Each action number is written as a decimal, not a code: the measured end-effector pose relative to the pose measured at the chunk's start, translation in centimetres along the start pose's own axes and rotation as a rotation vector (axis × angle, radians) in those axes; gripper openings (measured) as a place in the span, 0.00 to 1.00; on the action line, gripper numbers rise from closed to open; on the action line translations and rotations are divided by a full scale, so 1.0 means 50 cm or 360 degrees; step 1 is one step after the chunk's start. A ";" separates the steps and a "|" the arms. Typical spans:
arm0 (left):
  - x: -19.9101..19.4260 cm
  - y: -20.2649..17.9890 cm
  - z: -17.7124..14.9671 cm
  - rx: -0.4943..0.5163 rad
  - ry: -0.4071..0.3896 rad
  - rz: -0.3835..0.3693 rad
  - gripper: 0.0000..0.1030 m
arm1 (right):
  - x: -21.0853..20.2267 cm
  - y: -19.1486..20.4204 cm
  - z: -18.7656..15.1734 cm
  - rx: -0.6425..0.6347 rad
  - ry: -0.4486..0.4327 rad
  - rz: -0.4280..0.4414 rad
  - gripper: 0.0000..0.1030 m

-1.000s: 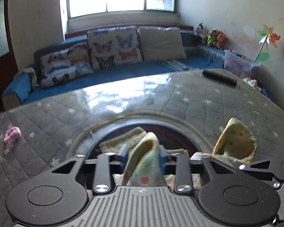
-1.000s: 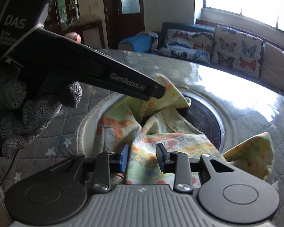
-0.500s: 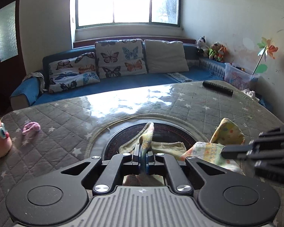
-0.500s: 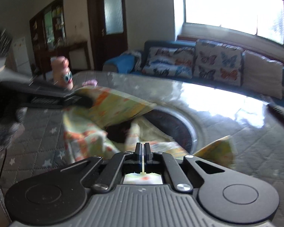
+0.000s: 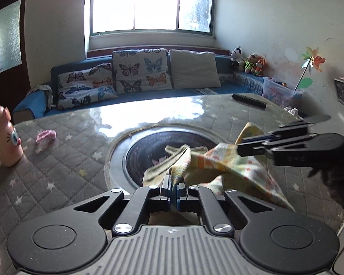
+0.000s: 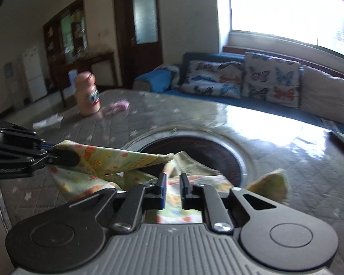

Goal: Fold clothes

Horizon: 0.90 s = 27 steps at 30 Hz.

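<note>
Nearby, pink bottle; left hand-held gripper clamped on cloth, right opening

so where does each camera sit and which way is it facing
Left wrist: on the left gripper, shut on the yellow printed cloth, facing the window and blue sofa; the right gripper shows at right.
Right wrist: on the right gripper, jaws opening over the cloth, facing the dark door; the left gripper shows at left.
Shared: cloth, sofa, pink bottle, grey quilted table.
</note>
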<state>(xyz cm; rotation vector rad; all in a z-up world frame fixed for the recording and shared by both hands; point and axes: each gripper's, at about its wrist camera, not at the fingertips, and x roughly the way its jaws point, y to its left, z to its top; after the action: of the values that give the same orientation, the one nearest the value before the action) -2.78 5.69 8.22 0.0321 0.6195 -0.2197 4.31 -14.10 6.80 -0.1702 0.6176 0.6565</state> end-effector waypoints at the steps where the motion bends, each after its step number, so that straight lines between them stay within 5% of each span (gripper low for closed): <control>1: -0.002 0.002 -0.007 -0.0009 0.0012 0.0005 0.04 | 0.018 0.009 -0.001 -0.0021 0.0023 -0.0004 0.30; 7: -0.009 0.014 -0.048 -0.0096 0.0079 0.0002 0.04 | 0.109 0.022 -0.023 -0.0036 0.0150 -0.0037 0.29; 9: -0.009 0.021 -0.059 -0.0125 0.0101 0.0012 0.04 | 0.114 0.014 -0.030 -0.0007 0.0163 -0.0035 0.04; 10: -0.009 0.025 -0.065 -0.0139 0.0112 0.0018 0.04 | 0.109 0.007 -0.035 0.0010 0.0157 -0.0043 0.03; 19: -0.009 0.058 -0.107 -0.0218 0.0198 0.0065 0.04 | -0.069 -0.084 -0.062 0.0140 -0.0061 -0.0272 0.02; 27: -0.025 0.081 -0.122 -0.0246 0.0224 0.0139 0.04 | -0.205 -0.174 -0.131 0.0329 -0.0088 -0.0610 0.01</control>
<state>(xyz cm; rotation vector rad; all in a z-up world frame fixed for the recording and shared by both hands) -6.38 10.49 3.85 -0.0745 0.7721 -0.0847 0.14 -28.44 7.17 -0.0735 0.5759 0.2244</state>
